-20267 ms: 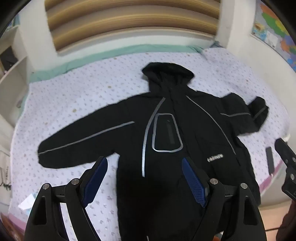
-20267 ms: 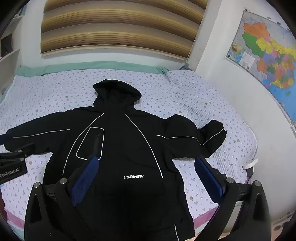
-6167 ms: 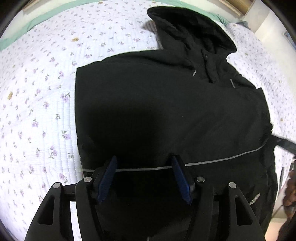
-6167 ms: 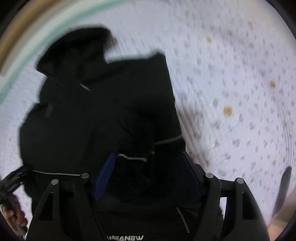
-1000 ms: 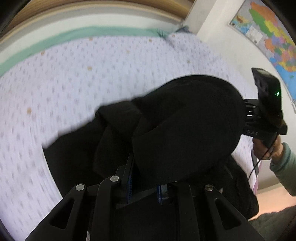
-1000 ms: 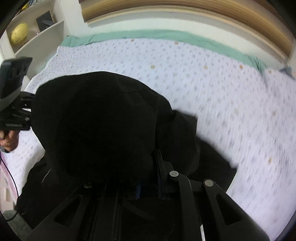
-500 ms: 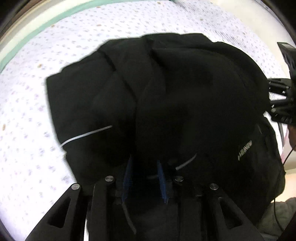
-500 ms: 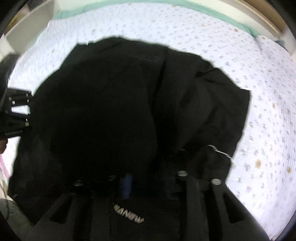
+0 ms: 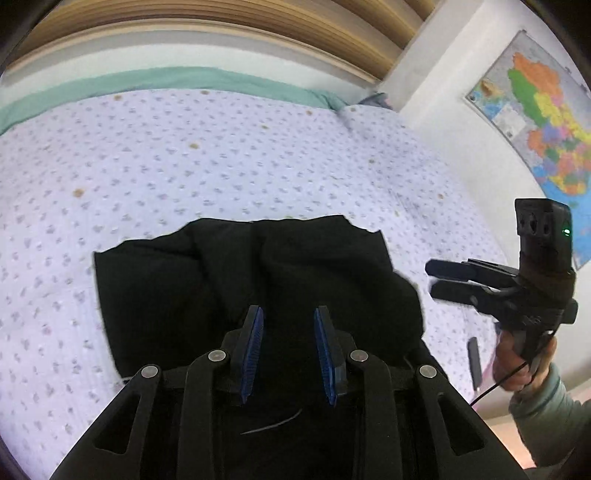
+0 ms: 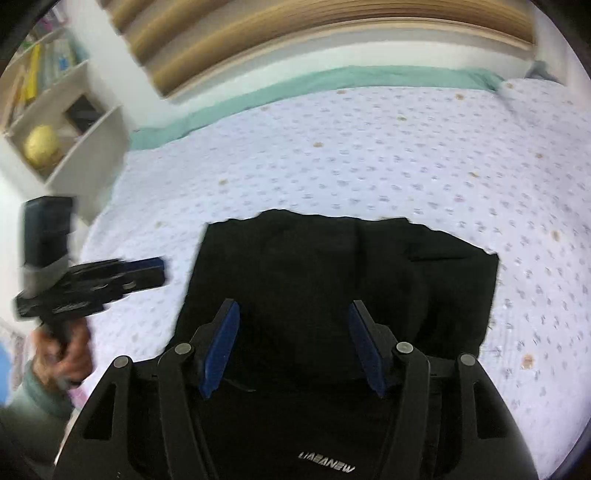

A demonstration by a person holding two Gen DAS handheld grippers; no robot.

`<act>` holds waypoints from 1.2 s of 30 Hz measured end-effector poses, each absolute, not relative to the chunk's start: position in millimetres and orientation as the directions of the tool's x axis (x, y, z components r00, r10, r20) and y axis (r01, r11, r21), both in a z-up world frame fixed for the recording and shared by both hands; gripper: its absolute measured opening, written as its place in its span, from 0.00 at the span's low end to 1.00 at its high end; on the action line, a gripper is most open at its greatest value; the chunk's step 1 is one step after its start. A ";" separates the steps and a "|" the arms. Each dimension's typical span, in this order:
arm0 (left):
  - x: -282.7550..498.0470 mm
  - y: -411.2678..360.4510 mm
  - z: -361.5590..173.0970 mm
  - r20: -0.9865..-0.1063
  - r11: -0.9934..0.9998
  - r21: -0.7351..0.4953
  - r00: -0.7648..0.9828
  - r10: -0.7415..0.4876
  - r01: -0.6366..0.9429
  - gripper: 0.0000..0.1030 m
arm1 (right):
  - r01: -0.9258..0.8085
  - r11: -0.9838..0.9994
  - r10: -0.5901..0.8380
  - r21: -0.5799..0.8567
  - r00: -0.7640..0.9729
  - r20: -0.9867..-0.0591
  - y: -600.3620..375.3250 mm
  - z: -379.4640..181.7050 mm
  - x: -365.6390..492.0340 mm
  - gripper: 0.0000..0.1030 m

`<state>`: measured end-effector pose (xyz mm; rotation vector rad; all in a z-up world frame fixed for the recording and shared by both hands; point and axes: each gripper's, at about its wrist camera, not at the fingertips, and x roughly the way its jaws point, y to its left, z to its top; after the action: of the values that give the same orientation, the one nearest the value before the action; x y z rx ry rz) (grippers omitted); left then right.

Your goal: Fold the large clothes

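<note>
The black jacket (image 9: 221, 280) lies on the bed as a compact folded rectangle, its white logo nearest me in the right wrist view, where the jacket (image 10: 332, 266) fills the middle. My left gripper (image 9: 288, 310) hovers above its near half, blue pads a small gap apart with no cloth pinched. My right gripper (image 10: 293, 303) hangs over the same fold; its jaws are opening wide and hold nothing. Each gripper also appears in the other's view: the right gripper (image 9: 432, 277) beside the jacket's right edge, the left gripper (image 10: 160, 273) off its left edge.
The flower-print quilt (image 9: 184, 158) spreads beyond the jacket to a green edge and wooden headboard (image 9: 221, 22). A wall map (image 9: 546, 118) hangs to the right, and a white shelf (image 10: 74, 140) stands at the left. A dark slim object (image 9: 474, 360) lies near the bed's right edge.
Both grippers have let go of the jacket's folded-over part and pulled up and back. The jacket now lies flat, and the right jaws stand much wider apart.
</note>
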<state>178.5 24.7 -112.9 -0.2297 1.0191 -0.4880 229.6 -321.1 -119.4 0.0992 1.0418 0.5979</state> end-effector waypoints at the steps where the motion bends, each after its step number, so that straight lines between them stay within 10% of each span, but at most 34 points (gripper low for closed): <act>1: 179.0 23.4 -113.7 -0.751 0.860 -0.420 0.421 -0.508 0.289 0.28 | -0.457 0.821 0.517 0.343 0.340 -0.785 -320.2 -114.9 225.0 0.63; 9: 207.5 -1.7 -153.2 -0.761 0.837 -0.496 0.348 -0.547 0.229 0.28 | -0.379 0.893 0.390 0.244 0.378 -0.839 -296.7 -121.9 274.5 0.63; 17: 204.5 -11.0 -284.3 -0.847 0.863 -0.499 0.169 -0.504 0.073 0.33 | -0.336 0.927 0.238 0.167 0.182 -0.954 -275.8 -282.2 276.2 0.62; 30: 164.9 -8.5 -199.1 -0.768 0.812 -0.535 0.266 -0.582 0.233 0.45 | -0.419 0.888 0.331 0.190 0.293 -0.897 -284.2 -190.5 215.7 0.62; 36: 173.1 -33.1 -286.7 -0.891 0.896 -0.417 0.127 -0.437 0.154 0.46 | -0.371 0.915 0.225 0.156 0.148 -0.963 -269.2 -272.4 213.3 0.61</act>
<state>173.1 -33.1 -286.7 -0.2458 1.3807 -0.4359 213.3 -269.2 -272.4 -0.1281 1.3571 0.4297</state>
